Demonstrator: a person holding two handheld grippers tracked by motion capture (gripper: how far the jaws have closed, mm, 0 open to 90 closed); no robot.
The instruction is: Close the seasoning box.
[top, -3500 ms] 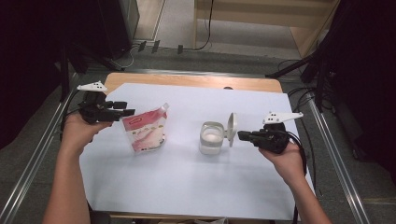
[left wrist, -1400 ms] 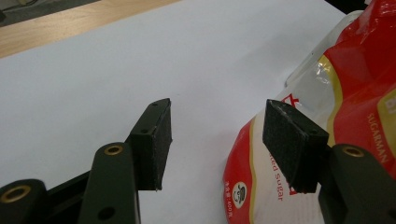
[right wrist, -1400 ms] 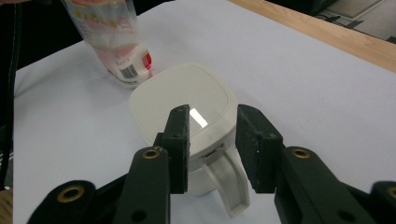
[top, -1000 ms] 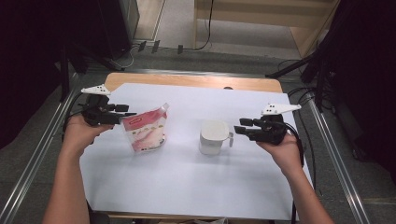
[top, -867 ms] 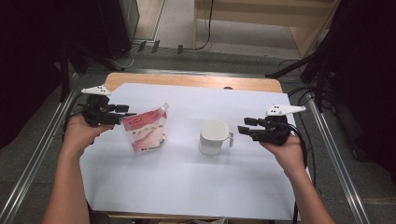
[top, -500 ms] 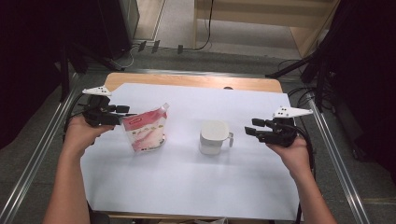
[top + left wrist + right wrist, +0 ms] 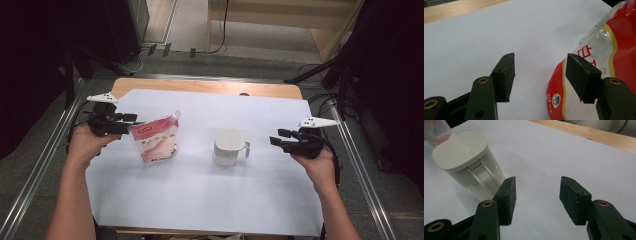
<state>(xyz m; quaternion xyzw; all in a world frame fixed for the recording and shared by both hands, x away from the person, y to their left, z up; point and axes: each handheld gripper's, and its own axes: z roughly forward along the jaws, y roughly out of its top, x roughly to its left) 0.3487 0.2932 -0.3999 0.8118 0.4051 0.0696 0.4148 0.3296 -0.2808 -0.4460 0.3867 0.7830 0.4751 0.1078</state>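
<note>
Starting at the left gripper [image 7: 540, 70], what are its jaws doing?

They are standing apart, gripping nothing. The pouch [image 7: 614, 50] is lying just off the outer side of one pad, not between the pads. I am hedging on whether that pad is brushing the film, since the left gripper view is too close to settle it.

And where is the pouch sitting, taking the lidded jug [image 7: 227, 147] as the marker?

It is standing to the left of the jug, well apart from it, on the white sheet [image 7: 200, 200]. Its long axis is running roughly upright and leaning a little, with the top corner tipping toward the jug.

What is the right gripper [image 7: 275, 139] doing?

Its jaws have just been opening, and nothing is lying between them. It is hovering to the right of the jug, near but clear of it.

Which way is the jug facing?

It is standing upright with its lid on, and its handle [image 7: 246, 147] is pointing toward the right gripper.

So which hand is nearer to what?

The left one is sitting right at the pouch, while the right one is facing the jug's handle side. I am judging that the pouch is calling for a small sideways shift to come between the pads.
</note>
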